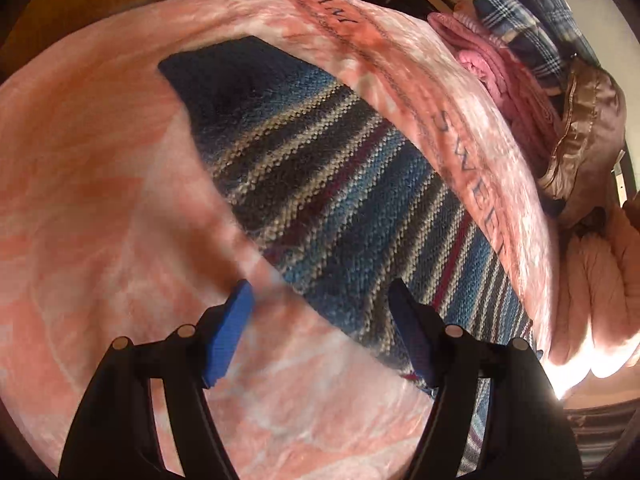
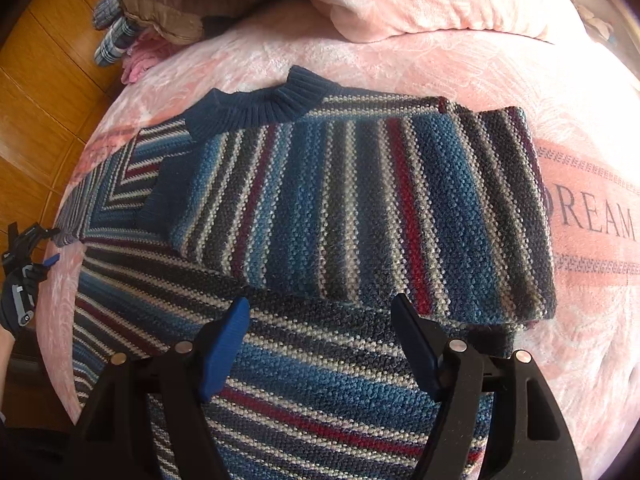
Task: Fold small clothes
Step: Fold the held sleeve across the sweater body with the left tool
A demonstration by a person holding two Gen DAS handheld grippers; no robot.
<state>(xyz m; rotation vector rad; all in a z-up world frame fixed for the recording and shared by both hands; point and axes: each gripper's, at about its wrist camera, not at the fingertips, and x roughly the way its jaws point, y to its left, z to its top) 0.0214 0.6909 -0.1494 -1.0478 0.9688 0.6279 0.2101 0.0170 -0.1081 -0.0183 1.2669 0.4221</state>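
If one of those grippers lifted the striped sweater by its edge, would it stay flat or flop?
Probably flop: the striped sweater is a chunky knit that already lies folded over itself, so it bends easily. It looks thick, so likely heavy enough to sag and stretch from one pinch. The fuzzy pink blanket beneath may drag at it if pushed.

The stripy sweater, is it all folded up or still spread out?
Partly folded. One side of the stripy sweater is turned over onto its body, while a sleeve is spread on the pink blanket.

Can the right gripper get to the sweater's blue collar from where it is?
Probably yes. The right gripper is open above the sweater, and nothing lies between it and the collar.
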